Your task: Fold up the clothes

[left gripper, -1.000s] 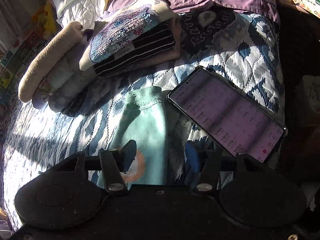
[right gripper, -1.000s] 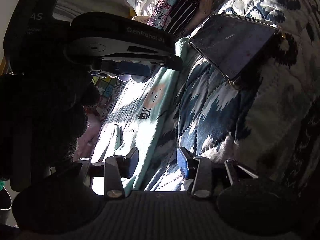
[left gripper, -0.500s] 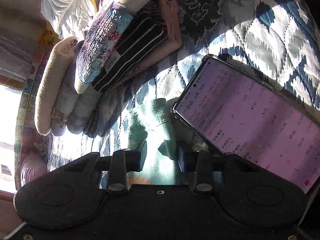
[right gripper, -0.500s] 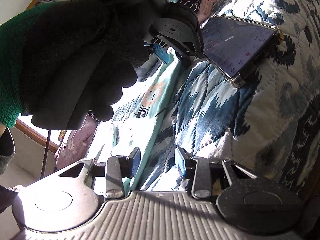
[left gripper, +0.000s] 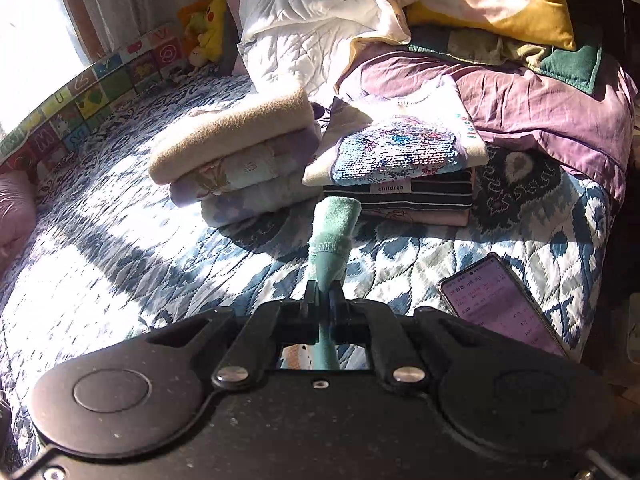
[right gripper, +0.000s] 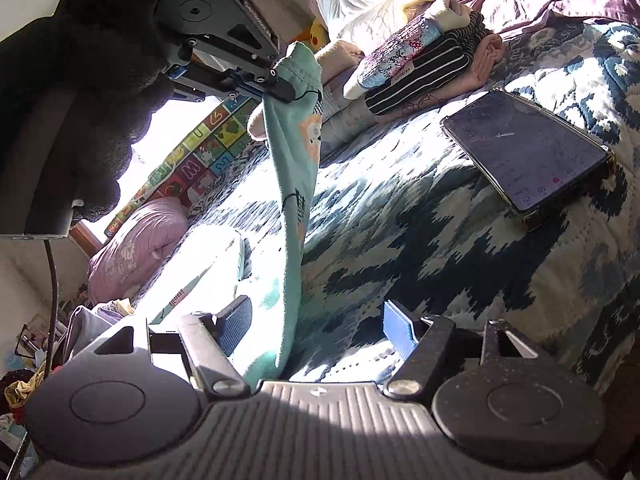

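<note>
1. A teal garment (right gripper: 294, 184) with small cartoon prints hangs in a long drape above the bed; its upper end is lifted, and its lower part trails down to the quilt near the right gripper
2. The left gripper (left gripper: 325, 294) has its jaws pressed together on a bunched edge of the cloth, which sticks up past its tips
3. The right gripper (right gripper: 316, 322) has its jaws wide apart and holds nothing; the hanging cloth falls between its blue pads (right gripper: 396, 326)
4. A blue and white patterned quilt (left gripper: 120, 240) covers the bed, with two stacks of folded clothes (left gripper: 312, 160) behind and a lit phone (left gripper: 500, 304) lying to the right
5. This looks like the lifting step before a fold; next, the free gripper likely needs to pinch the lower edge so the garment can be spread flat
</note>
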`<state>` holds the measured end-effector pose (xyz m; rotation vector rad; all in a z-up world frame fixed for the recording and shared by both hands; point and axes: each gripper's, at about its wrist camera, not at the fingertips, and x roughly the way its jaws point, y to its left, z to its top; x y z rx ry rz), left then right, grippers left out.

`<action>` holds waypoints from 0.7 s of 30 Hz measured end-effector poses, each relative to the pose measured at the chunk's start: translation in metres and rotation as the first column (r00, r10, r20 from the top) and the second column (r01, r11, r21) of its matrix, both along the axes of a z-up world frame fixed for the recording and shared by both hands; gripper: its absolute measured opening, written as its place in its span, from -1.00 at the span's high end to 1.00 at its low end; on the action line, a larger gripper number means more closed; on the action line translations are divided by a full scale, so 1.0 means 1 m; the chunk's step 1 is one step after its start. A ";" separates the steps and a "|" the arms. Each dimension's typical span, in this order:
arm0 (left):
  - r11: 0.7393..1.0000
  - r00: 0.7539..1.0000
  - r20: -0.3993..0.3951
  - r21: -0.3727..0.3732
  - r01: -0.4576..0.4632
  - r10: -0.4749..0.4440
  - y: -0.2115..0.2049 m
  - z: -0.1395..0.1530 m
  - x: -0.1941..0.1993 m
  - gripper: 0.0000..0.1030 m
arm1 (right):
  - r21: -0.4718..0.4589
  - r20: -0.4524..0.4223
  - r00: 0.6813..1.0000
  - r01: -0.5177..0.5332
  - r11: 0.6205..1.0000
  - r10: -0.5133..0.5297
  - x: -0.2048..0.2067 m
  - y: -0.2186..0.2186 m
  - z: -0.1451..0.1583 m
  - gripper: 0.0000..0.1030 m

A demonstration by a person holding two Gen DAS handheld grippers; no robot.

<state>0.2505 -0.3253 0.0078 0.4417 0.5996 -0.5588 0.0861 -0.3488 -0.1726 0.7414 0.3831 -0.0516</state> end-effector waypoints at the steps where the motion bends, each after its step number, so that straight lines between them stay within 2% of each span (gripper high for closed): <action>1: 0.999 1.000 0.010 -0.031 -0.025 0.025 0.014 0.011 0.000 0.93 | -0.024 0.009 1.000 -0.012 1.000 0.012 -0.001 0.003 0.002 -0.37; 4: 0.990 0.994 0.045 -0.108 -0.094 0.099 0.057 0.034 -0.003 0.93 | -0.140 0.048 0.996 -0.066 0.988 0.073 -0.001 0.022 0.013 -0.40; 7: 0.973 0.989 0.042 -0.191 -0.130 0.140 0.097 0.048 -0.005 0.93 | -0.263 0.082 0.984 -0.134 0.955 0.161 -0.002 0.048 0.022 -0.42; 12: 0.952 0.984 0.030 -0.260 -0.160 0.173 0.149 0.057 -0.012 0.93 | -0.464 0.033 0.957 -0.242 0.852 0.289 0.000 0.099 0.029 -0.40; 13: 0.949 0.983 0.030 -0.269 -0.167 0.182 0.158 0.058 -0.013 0.93 | -0.496 0.012 0.953 -0.256 0.830 0.301 0.001 0.107 0.029 -0.30; 15: 0.934 0.979 0.013 -0.302 -0.189 0.202 0.181 0.060 -0.014 0.93 | -0.513 -0.027 0.953 -0.272 0.814 0.301 0.006 0.111 0.024 -0.10; 17: 0.918 0.975 0.000 -0.336 -0.211 0.224 0.205 0.060 -0.016 0.93 | -0.522 -0.054 0.951 -0.286 0.803 0.303 0.010 0.112 0.020 0.23; 21: 0.882 0.961 -0.025 -0.391 -0.264 0.277 0.249 0.056 -0.021 0.93 | -0.587 -0.092 0.946 -0.305 0.750 0.312 0.009 0.122 0.013 0.28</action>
